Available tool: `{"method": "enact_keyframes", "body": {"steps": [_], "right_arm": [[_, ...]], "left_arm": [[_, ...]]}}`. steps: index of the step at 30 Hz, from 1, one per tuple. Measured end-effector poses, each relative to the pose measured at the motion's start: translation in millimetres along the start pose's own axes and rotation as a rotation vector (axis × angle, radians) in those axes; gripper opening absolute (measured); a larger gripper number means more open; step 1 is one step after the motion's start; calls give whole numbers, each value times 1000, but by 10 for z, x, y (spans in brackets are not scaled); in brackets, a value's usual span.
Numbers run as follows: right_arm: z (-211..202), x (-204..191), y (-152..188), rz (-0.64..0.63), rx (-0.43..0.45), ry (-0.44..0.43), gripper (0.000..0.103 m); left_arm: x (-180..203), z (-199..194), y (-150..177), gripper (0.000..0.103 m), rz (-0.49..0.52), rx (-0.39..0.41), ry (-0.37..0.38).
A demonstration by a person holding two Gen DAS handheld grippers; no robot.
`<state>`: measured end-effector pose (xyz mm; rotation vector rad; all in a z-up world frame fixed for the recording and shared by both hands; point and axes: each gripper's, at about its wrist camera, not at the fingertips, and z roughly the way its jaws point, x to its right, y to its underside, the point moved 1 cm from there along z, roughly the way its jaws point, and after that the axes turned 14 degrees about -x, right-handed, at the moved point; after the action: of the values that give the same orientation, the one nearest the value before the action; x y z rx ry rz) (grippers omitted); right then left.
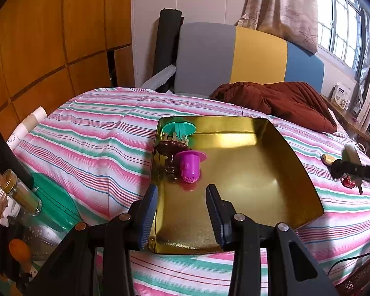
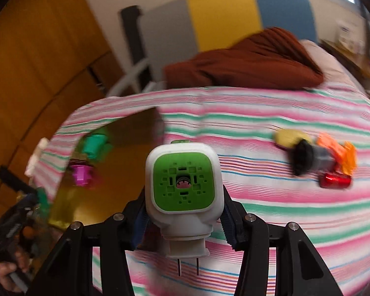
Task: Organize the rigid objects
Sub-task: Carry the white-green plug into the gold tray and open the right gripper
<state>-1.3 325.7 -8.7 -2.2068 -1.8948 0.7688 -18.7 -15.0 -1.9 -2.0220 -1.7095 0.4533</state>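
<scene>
A gold tray [image 1: 259,187] lies on the striped bed. In its far left corner lie a teal piece [image 1: 178,128], a brown ornate piece [image 1: 171,148] and a magenta cup [image 1: 190,166]. My left gripper [image 1: 182,207] is open and empty over the tray's near left edge. My right gripper [image 2: 183,217] is shut on a white and green plug-in device [image 2: 183,185], held above the bed with its prongs down. The tray [image 2: 106,187] shows blurred to its left.
A yellow piece [image 2: 287,137], a black and grey cylinder [image 2: 310,159], orange pieces [image 2: 338,151] and a red piece [image 2: 334,180] lie on the bed at right. A brown blanket [image 1: 278,101] lies at the bed's head. Jars and clutter [image 1: 19,197] stand at left.
</scene>
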Motion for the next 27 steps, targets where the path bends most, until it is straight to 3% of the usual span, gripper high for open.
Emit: {"method": "enact_keyframes", "body": {"steps": [5,11,18,23,27], "right_arm": [[118,-620,3,-126,-33,-82,52],[665,-1279,18,-241,-169,-131,52],[1307,-1762,11,-271,-313,-136,52],[1621,-2020,-3,-245,-364,-144,54],[1701,-2095,14,-219,-380,-213,55]], "left_arm": [[-17,-45,31,40,5,9,-9],[-108,-28,72,40,-12,-1,-24],[-256,2,120,40,-41,-12,-49],[-358,22,138,40,-62,-20,-58],[-414,26,145,40,-76,-20,-58]]}}
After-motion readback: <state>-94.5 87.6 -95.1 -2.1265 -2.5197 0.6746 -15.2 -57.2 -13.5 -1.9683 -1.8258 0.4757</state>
